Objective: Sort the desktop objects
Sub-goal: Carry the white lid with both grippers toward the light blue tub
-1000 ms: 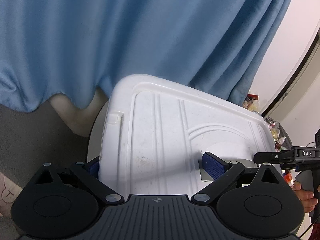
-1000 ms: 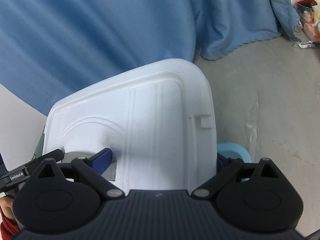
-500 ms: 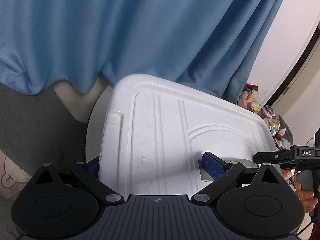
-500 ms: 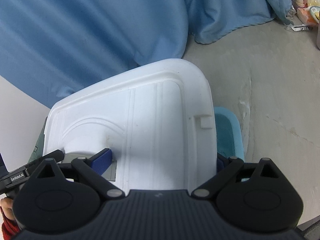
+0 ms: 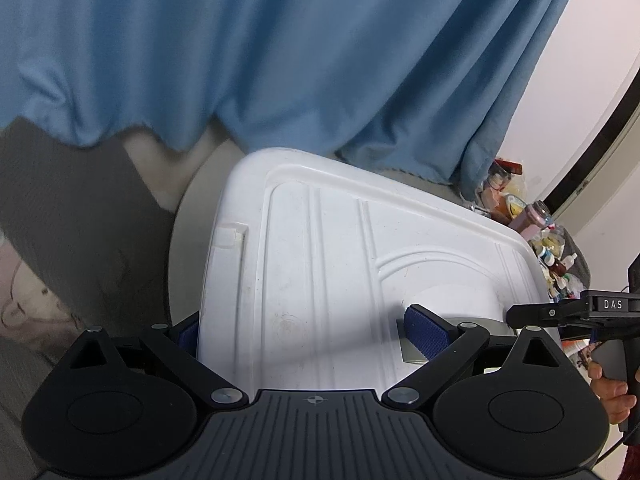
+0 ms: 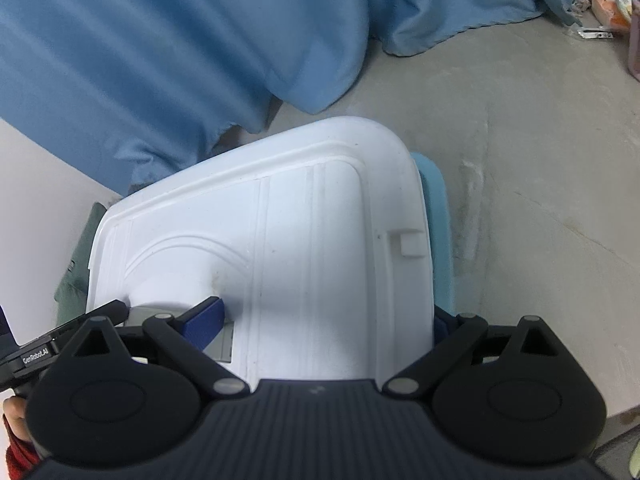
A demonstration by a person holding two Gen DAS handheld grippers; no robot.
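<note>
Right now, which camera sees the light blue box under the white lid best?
The right wrist view: the blue box peeks out beside the white lid. In the left wrist view the lid hides it completely.

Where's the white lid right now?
The white lid fills both wrist views, clamped between the left gripper and right gripper, above the blue bin.
</note>
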